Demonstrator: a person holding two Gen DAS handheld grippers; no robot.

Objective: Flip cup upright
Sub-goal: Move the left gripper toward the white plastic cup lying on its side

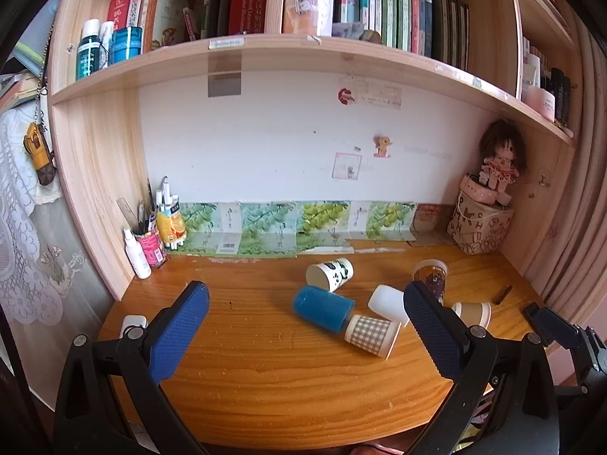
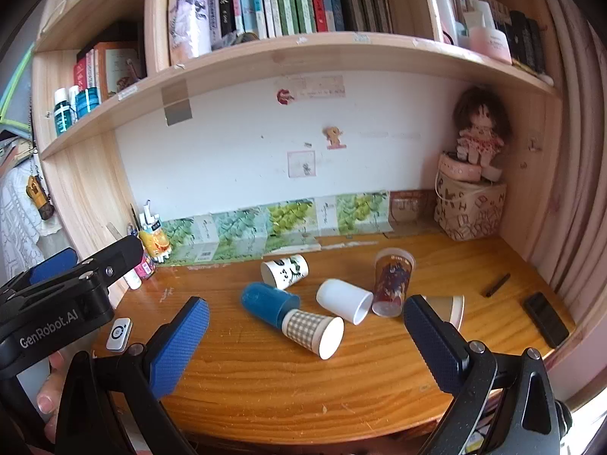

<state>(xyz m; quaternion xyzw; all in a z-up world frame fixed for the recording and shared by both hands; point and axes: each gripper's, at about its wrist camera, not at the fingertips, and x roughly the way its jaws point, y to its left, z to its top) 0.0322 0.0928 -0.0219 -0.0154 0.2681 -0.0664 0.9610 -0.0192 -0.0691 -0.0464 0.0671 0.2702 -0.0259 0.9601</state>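
Note:
Several cups lie on their sides on the wooden desk (image 1: 265, 360): a blue cup (image 1: 322, 308) (image 2: 267, 303), a checked paper cup (image 1: 373, 334) (image 2: 313, 329), a white cup (image 1: 389, 303) (image 2: 345, 300), a panda-print cup (image 1: 331, 273) (image 2: 285, 271), a brown paper cup (image 1: 472, 313) (image 2: 445, 309) and a clear printed cup (image 1: 430, 275) (image 2: 392, 282). My left gripper (image 1: 305, 303) is open and empty, held above the desk's front. My right gripper (image 2: 305, 316) is open and empty too. The left gripper's body also shows at the left of the right wrist view (image 2: 68, 295).
A pen holder (image 1: 151, 242) and a white bottle (image 1: 136, 254) stand at the back left. A patterned box with a doll (image 1: 481, 227) fills the back right corner. A black phone (image 2: 546, 318) and a small dark stick (image 2: 497, 285) lie at the right. A small white device (image 2: 119, 333) lies front left.

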